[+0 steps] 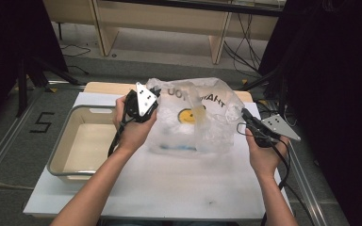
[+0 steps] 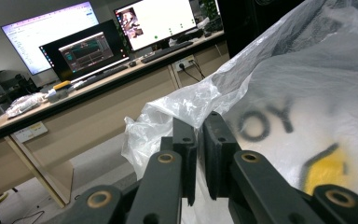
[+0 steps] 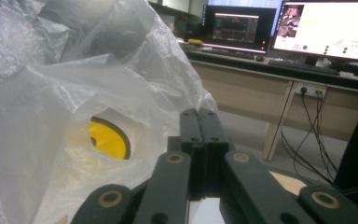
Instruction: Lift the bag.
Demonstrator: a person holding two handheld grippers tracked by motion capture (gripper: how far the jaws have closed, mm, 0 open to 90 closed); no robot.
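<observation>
A clear plastic bag [image 1: 193, 117] printed with black letters and a yellow smiley stands crumpled on the white table top [image 1: 169, 188]. My left gripper [image 1: 157, 91] is at the bag's upper left edge. In the left gripper view its jaws [image 2: 198, 123] stand a sliver apart, with the bag's [image 2: 307, 93] crinkled rim right at the tips. My right gripper [image 1: 243, 112] is at the bag's right edge. In the right gripper view its jaws [image 3: 198, 112] are pressed together where the bag's [image 3: 74, 93] film runs into the tips.
An empty beige tub [image 1: 61, 141] sits on the table's left part, just beside my left forearm. Dark stands and cables flank the table on both sides. A wooden desk [image 2: 98, 98] with monitors stands beyond the table.
</observation>
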